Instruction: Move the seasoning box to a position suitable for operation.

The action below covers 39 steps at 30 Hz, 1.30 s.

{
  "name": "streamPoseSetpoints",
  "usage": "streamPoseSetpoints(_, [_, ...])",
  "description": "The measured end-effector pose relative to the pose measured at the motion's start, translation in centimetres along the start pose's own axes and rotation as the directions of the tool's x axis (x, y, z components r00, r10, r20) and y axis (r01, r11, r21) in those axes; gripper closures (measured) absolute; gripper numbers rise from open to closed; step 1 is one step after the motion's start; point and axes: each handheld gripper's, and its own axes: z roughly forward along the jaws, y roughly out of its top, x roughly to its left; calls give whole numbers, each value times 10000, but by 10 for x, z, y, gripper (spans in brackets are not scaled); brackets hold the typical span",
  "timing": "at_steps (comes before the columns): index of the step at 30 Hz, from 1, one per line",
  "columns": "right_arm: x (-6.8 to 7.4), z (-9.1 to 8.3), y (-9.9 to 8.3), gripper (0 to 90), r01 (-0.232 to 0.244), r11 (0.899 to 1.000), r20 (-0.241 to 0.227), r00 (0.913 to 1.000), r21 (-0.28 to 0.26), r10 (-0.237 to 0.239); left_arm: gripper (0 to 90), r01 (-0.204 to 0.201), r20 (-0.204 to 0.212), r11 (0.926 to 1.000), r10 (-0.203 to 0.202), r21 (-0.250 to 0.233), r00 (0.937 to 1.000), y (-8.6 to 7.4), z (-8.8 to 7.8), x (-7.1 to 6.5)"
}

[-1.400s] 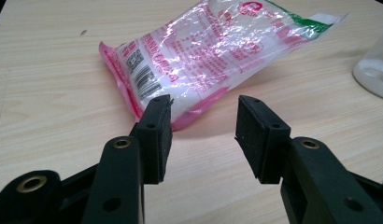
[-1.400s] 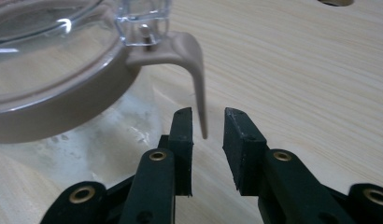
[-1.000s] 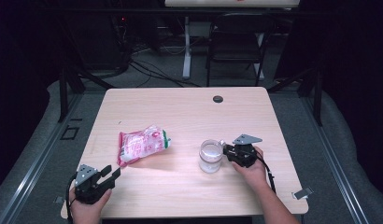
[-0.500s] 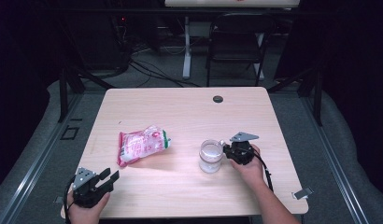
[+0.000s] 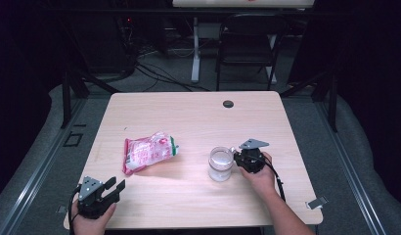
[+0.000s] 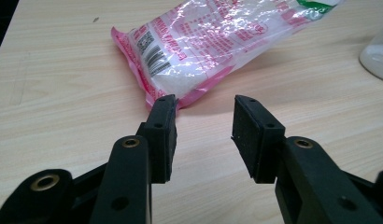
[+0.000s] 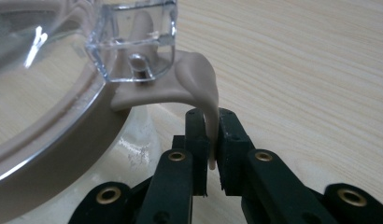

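Observation:
A clear round jar (image 5: 221, 164) with a see-through lid (image 7: 35, 93) stands on the right half of the wooden table (image 5: 189, 117). A beige latch tab (image 7: 199, 88) hangs from the lid's rim. My right gripper (image 7: 212, 135) has just been closing, and its pads now pinch that tab; in the high view the right gripper (image 5: 239, 157) sits against the jar's right side. A pink and clear plastic bag (image 5: 148, 152) of white grains lies left of centre. My left gripper (image 5: 116, 188) rests open near the front left corner, its jaws pointing at the bag's (image 6: 217, 42) near end with nothing between them.
A black grommet hole (image 5: 228, 104) sits near the table's far edge. A dark folding chair (image 5: 250, 44) and cables are on the floor behind the table. In the left gripper view the jar's edge (image 6: 376, 51) shows at the right.

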Motion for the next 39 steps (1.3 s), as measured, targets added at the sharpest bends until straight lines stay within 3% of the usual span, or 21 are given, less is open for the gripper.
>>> streamPoseSetpoints(13, [11,-13,-8,838,14,9998,163,9999,180,-17,594,-701,468,9975,694,119,9965,8,13,-18])
streamPoseSetpoints(17, [20,-21,-13,833,-6,9997,194,9998,251,1,593,-576,1014,9983,568,56,9932,13,22,-22])
streamPoseSetpoints(19, [24,-26,-16,815,-323,9990,140,9994,310,318,592,-620,1266,9981,611,35,9901,17,27,-27])
streamPoseSetpoints(20, [24,-26,-16,815,-323,9990,140,9994,310,318,592,-681,1399,9977,673,9,9879,18,30,-30])
streamPoseSetpoints(21, [27,-32,-20,803,-651,9977,-3,9979,178,651,591,-777,1543,9970,767,5,9850,20,32,-33])
streamPoseSetpoints(23, [29,-38,-23,799,-593,9981,-8,9982,148,594,591,-1126,1854,9936,1104,15,9764,24,41,-44])
streamPoseSetpoints(24, [31,-41,-24,798,-476,9988,-39,9989,115,477,591,-1126,1854,9936,1104,15,9764,24,41,-44])
streamPoseSetpoints(25, [32,-43,-26,797,-253,9996,-1,9997,116,253,591,-1390,2063,9903,1352,43,9691,26,47,-50])
streamPoseSetpoints(26, [33,-45,-27,798,-33,9999,-22,10000,134,34,591,-1482,2164,9889,1427,90,9658,28,49,-53])
streamPoseSetpoints(27, [33,-45,-27,798,-33,9999,-22,10000,134,34,591,-1482,2164,9889,1427,90,9658,28,49,-53])
streamPoseSetpoints(30, [40,-50,-32,797,544,9985,19,9985,116,-544,590,-1618,2418,9868,1562,31,9577,32,57,-61])
streamPoseSetpoints(35, [55,-54,-35,793,878,9961,-82,9961,116,-877,582,-1533,2919,9882,1481,-49,9449,43,68,-78])
streamPoseSetpoints(39, [66,-56,-37,783,965,9952,-276,9950,137,-961,583,-2013,3085,9795,1951,-119,9310,52,76,-96])
